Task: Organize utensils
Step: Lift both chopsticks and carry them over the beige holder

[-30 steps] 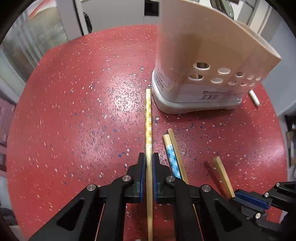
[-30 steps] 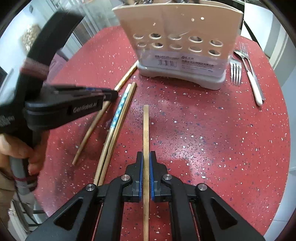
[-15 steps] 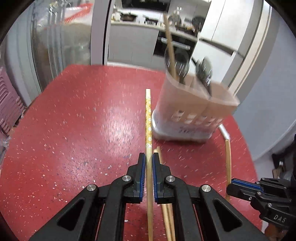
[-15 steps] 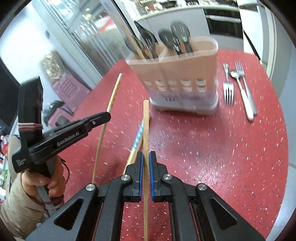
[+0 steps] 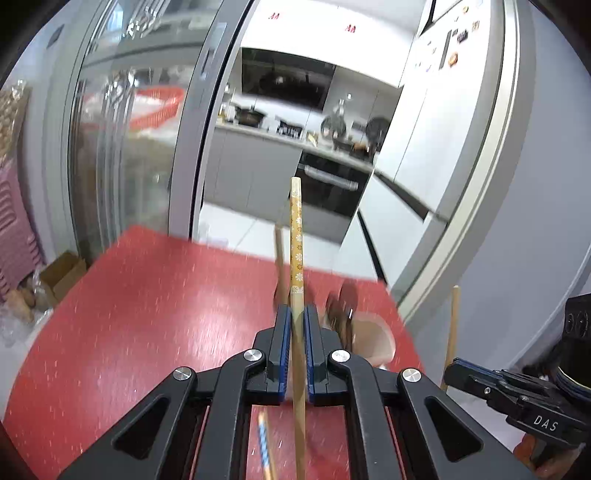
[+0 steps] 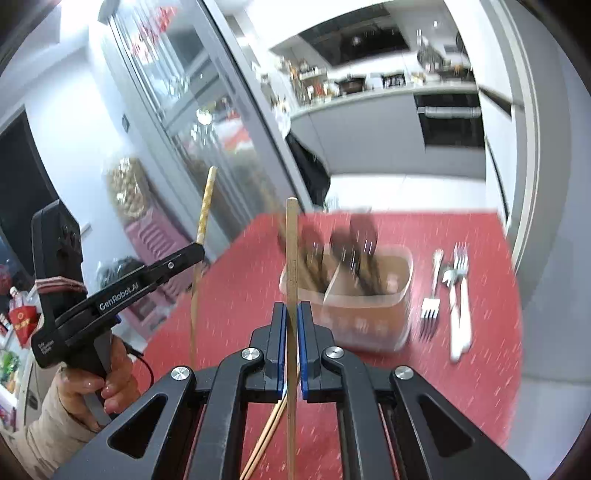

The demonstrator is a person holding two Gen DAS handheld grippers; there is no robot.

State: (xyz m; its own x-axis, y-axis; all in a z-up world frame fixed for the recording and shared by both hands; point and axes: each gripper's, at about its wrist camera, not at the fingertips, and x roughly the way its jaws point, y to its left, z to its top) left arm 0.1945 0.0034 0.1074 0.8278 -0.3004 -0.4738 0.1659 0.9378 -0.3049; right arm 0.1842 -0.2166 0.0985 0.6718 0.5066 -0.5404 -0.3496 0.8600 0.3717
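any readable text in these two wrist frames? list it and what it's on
"GenRobot.AI": side of the left gripper, right wrist view.
"DAS": side of the right gripper, left wrist view.
Small label on the left gripper's grip: too small to read.
Label on the utensil holder: blurred.
Red marks above the kitchen doorway: unreadable.

The red table [image 6: 461,387] lies bare on its near right side and over the wide left stretch seen from the left wrist, so a gripper could pass there. The utensil holder [image 6: 369,314] stands toward the far edge, its spoon heads [image 6: 354,236] and one upright chopstick sticking up over its compartments. Two forks [image 6: 430,306] and a white-handled utensil [image 6: 460,328] lie just right of it. Loose chopsticks [image 6: 271,428] lie on the near table under the grippers.
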